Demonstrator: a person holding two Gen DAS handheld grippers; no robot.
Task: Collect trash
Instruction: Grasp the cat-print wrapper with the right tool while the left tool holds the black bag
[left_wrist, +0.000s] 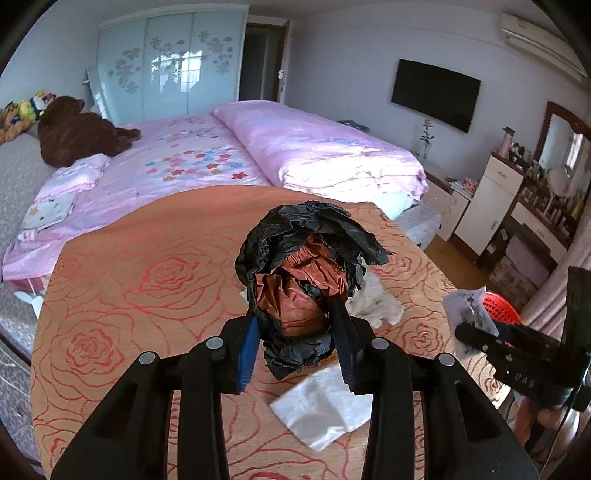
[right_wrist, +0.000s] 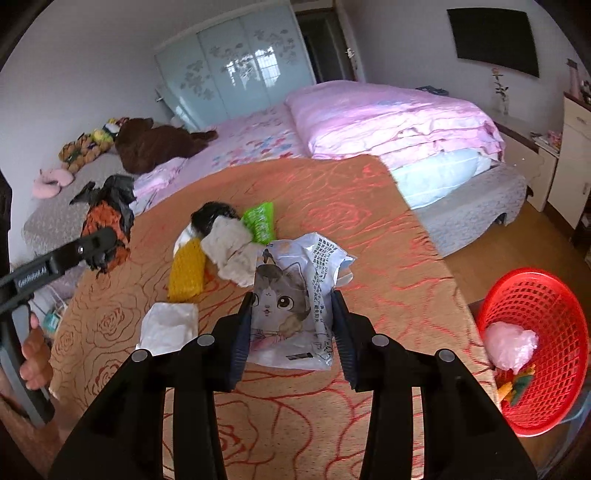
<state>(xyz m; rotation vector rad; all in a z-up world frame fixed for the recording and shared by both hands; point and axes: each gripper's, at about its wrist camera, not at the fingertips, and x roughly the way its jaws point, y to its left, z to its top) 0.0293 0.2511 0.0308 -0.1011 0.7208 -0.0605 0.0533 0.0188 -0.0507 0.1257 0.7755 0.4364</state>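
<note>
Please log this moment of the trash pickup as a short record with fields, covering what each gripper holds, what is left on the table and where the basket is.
left gripper: shut on a crumpled black and orange bag, lifted off the table
right gripper: shut on a white cat-print wrapper
table: orange rose-pattern cloth
still on table: white tissue, yellow scrubber, cream rag, green wrapper, black item
red basket: beyond the table's right edge, holding a pink plastic wad
</note>
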